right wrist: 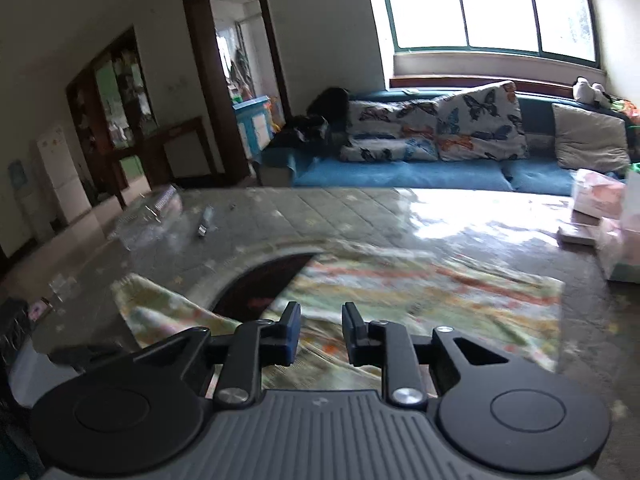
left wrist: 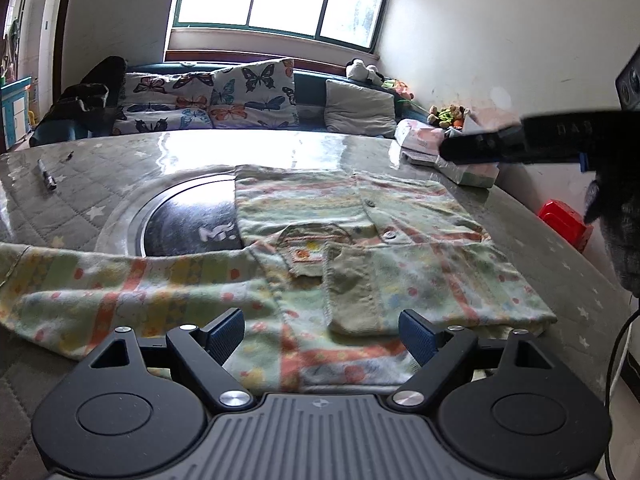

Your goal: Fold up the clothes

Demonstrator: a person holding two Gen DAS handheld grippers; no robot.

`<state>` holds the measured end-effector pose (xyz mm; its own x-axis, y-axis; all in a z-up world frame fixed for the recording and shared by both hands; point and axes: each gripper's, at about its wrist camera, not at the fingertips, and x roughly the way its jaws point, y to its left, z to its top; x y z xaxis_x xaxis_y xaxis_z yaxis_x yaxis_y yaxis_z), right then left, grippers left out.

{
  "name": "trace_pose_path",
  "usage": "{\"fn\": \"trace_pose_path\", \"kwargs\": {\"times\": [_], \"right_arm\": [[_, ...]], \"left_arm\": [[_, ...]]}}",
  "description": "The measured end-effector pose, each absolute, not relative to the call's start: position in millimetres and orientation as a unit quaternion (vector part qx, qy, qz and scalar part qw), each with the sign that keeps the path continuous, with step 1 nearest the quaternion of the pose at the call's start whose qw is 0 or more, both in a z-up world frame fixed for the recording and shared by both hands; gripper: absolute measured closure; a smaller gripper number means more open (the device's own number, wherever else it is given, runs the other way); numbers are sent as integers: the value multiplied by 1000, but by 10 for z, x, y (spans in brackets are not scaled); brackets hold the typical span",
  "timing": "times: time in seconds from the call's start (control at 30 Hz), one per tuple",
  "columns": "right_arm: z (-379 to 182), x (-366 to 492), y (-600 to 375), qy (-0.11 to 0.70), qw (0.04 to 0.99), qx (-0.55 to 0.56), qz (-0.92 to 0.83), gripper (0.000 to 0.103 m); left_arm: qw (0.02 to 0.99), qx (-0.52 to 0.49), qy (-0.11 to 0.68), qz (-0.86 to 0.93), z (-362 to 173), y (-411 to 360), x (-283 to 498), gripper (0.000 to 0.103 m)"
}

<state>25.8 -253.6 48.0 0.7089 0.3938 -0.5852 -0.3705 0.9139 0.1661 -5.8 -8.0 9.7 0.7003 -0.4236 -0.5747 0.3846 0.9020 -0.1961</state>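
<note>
A pale green child's shirt (left wrist: pixel 360 248) with orange and yellow print lies flat on the table, its right sleeve folded in over the body and its left sleeve (left wrist: pixel 100 292) stretched out to the left. My left gripper (left wrist: pixel 322 334) is open and empty, just above the shirt's near hem. My right gripper (right wrist: pixel 320 330) is open with a narrow gap and empty, held above the shirt (right wrist: pixel 420 300), which looks blurred there. The right gripper also shows in the left wrist view (left wrist: pixel 516 142) as a dark bar at the upper right.
The table (left wrist: pixel 120 168) has a grey quilted cover under glossy plastic and a round black inset (left wrist: pixel 188 216). A marker (left wrist: pixel 47 176) lies at far left. Tissue packs and boxes (left wrist: pixel 460 148) stand at far right. A blue sofa with butterfly cushions (right wrist: pixel 440 128) is behind.
</note>
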Motion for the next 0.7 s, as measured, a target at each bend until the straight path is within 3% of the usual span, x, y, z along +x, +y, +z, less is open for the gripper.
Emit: {"fn": "trace_pose_path", "kwargs": {"times": [0.5, 0.7], "right_arm": [[-237, 0, -3232, 418, 897, -8, 143, 80], [-146, -20, -3271, 410, 902, -23, 133, 80]], "left_arm": [[913, 2, 318, -256, 139, -603, 132, 18], [912, 4, 325, -249, 122, -681, 227, 18]]}}
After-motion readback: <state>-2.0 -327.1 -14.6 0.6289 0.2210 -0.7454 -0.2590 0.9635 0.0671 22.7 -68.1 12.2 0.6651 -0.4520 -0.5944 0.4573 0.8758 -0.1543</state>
